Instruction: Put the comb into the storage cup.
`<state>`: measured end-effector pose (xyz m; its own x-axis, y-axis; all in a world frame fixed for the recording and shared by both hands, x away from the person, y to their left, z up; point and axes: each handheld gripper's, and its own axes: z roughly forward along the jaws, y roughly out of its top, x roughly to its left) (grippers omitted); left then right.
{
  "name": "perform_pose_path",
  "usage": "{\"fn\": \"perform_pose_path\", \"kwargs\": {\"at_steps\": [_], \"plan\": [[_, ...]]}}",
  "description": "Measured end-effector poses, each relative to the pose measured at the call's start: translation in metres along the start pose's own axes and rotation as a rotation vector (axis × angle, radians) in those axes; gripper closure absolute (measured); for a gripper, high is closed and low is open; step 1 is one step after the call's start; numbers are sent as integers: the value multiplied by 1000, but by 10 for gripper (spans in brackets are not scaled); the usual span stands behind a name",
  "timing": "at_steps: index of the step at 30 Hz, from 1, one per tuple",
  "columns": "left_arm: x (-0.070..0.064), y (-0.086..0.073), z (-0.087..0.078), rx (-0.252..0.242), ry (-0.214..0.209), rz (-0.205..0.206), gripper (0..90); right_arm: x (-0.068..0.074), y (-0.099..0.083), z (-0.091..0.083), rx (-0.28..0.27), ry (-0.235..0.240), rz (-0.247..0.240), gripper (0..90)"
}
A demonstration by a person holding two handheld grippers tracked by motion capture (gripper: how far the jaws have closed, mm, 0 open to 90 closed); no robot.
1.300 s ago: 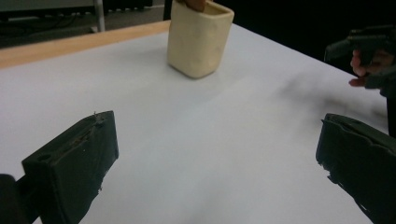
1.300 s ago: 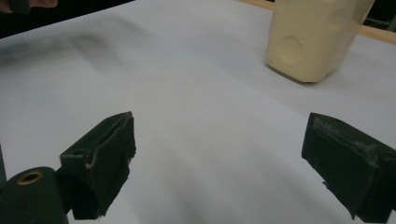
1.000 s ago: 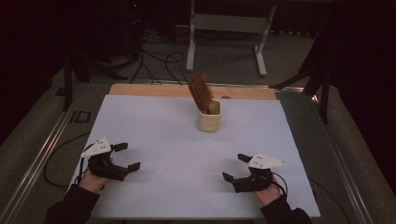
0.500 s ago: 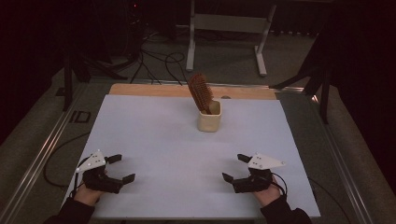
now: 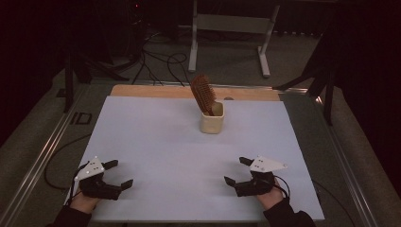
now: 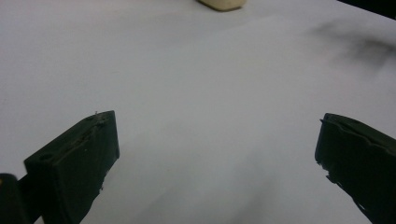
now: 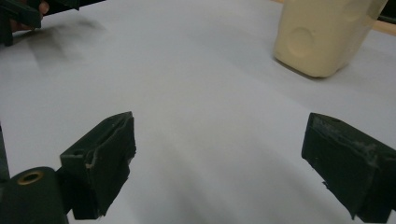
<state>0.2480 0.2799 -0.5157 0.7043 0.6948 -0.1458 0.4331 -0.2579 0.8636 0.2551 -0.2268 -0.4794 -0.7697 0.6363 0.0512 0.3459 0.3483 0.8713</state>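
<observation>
A cream cup (image 5: 212, 122) stands at the far middle of the white sheet (image 5: 161, 142). A brown hairbrush (image 5: 203, 91) stands in it, bristle head up and leaning left. My left gripper (image 5: 121, 172) rests open near the front left corner, with nothing between its fingers. My right gripper (image 5: 234, 170) rests open near the front right, also holding nothing. In the left gripper view the gripper (image 6: 215, 123) has its jaws wide apart over bare sheet, with the cup (image 6: 222, 3) far ahead. The right gripper (image 7: 219, 126) points toward the cup (image 7: 327, 35), with the left gripper (image 7: 23, 11) at its far left.
A wooden strip (image 5: 156, 91) runs along the table's far edge. Metal rails (image 5: 42, 151) border both sides. A white stand frame (image 5: 227, 28) and cables (image 5: 156, 59) lie on the floor behind the table.
My left gripper has drawn back toward the front edge of the sheet. The right gripper, cup and hairbrush have not moved.
</observation>
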Motion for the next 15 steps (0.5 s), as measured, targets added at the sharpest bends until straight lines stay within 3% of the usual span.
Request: {"fn": "perform_pose_path", "kwargs": {"at_steps": [6,12,15], "plan": [[1,0,-1,-7,22,-5,7,0,0,1,0,0,3,96],[3,-1,-3,-41,21,-31,8,0,0,0,-8,6,11,96],[3,-1,-3,-42,22,-25,8,-1,0,0,-4,5,7,96]]}}
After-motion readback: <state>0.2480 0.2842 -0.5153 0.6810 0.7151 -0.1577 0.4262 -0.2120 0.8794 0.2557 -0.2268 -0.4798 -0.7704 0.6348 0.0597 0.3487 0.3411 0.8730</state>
